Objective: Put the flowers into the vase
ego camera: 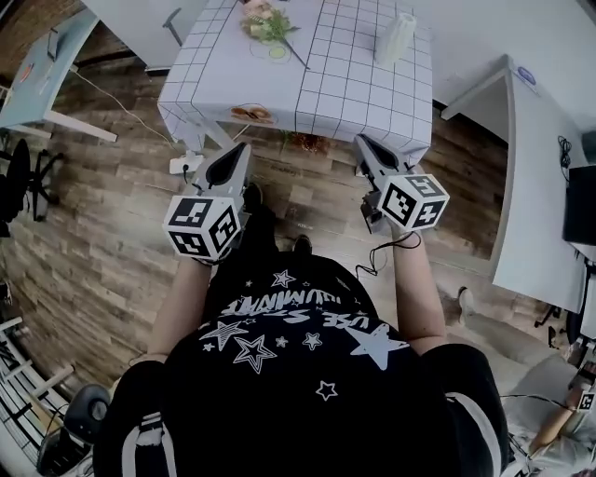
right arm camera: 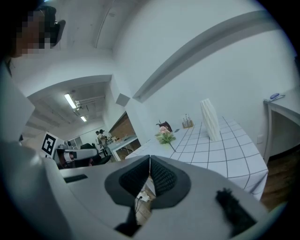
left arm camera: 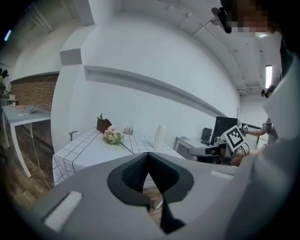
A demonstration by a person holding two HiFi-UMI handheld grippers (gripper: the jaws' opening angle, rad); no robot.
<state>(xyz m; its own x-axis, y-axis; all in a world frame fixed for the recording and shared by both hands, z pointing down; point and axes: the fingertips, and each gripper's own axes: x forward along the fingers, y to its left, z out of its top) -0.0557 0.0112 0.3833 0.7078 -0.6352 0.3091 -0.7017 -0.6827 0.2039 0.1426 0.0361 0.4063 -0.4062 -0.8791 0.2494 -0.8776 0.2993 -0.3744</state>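
Note:
A bunch of pink flowers with green leaves (ego camera: 268, 25) lies on the checked tablecloth of the table (ego camera: 326, 84), also seen as flowers (left arm camera: 113, 136) and flowers (right arm camera: 164, 135). To its right stands a tall white ribbed vase (ego camera: 395, 39), the same vase (left arm camera: 160, 136) and vase (right arm camera: 210, 119) in the gripper views. My left gripper (ego camera: 239, 149) and right gripper (ego camera: 360, 142) hang over the floor in front of the table, both shut and empty, well short of the flowers. The jaws meet in both gripper views, left gripper (left arm camera: 149, 154) and right gripper (right arm camera: 149, 158).
A white desk (ego camera: 545, 177) with a dark monitor (ego camera: 579, 205) stands to the right, a light blue table (ego camera: 42, 70) to the far left. A power strip (ego camera: 184, 165) and cable lie on the wooden floor by the table leg. A small dark box (left arm camera: 103, 124) sits at the table's back.

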